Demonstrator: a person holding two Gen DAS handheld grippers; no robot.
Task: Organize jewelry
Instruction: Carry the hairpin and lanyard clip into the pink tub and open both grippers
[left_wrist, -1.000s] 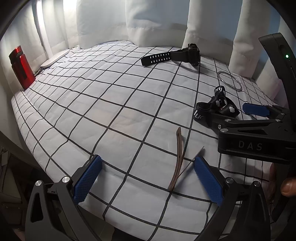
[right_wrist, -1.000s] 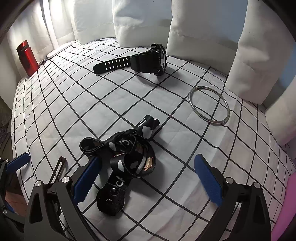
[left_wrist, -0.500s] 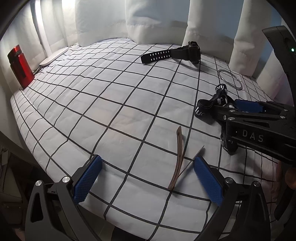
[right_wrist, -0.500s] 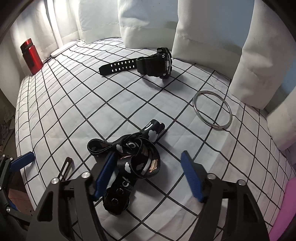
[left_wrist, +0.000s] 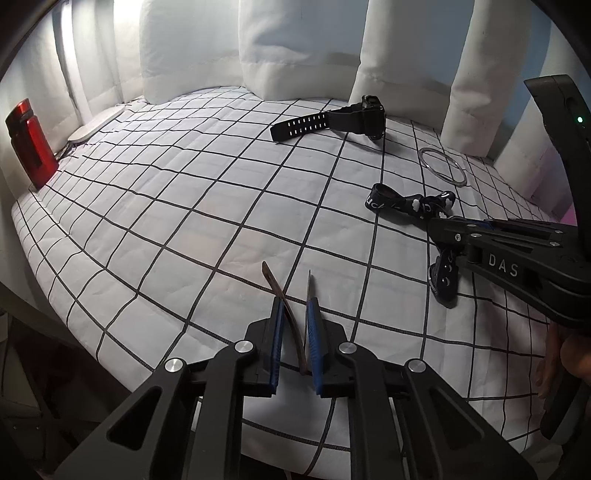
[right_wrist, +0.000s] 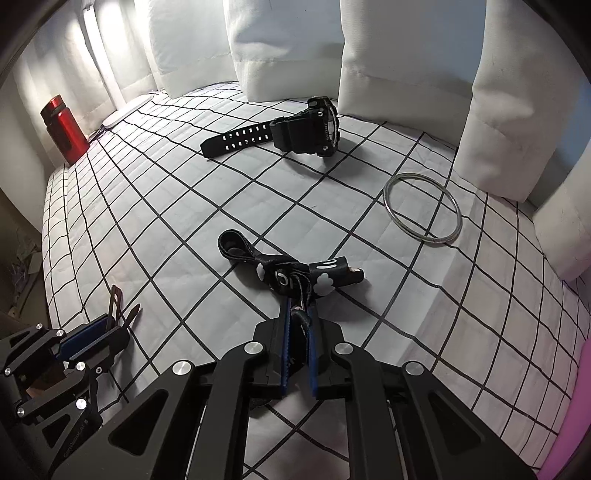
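Jaws of left hand-held gripper closing on thin brown strap, right hand-held gripper pinching black patterned band, both on checked bed, black watch and silver bangle beyond.

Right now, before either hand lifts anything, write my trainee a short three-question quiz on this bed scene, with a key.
1. Multiple choice: the bottle at the bed's far left edge is A) red, B) green, C) blue.
2. True or false: the silver bangle lies flat on the checked cover, apart from the black watch.
3. Short answer: what is the right hand-held gripper clamped on?

Key: 1 A. 2 True. 3 The black cloud-print strap, pinched between its blue pads.
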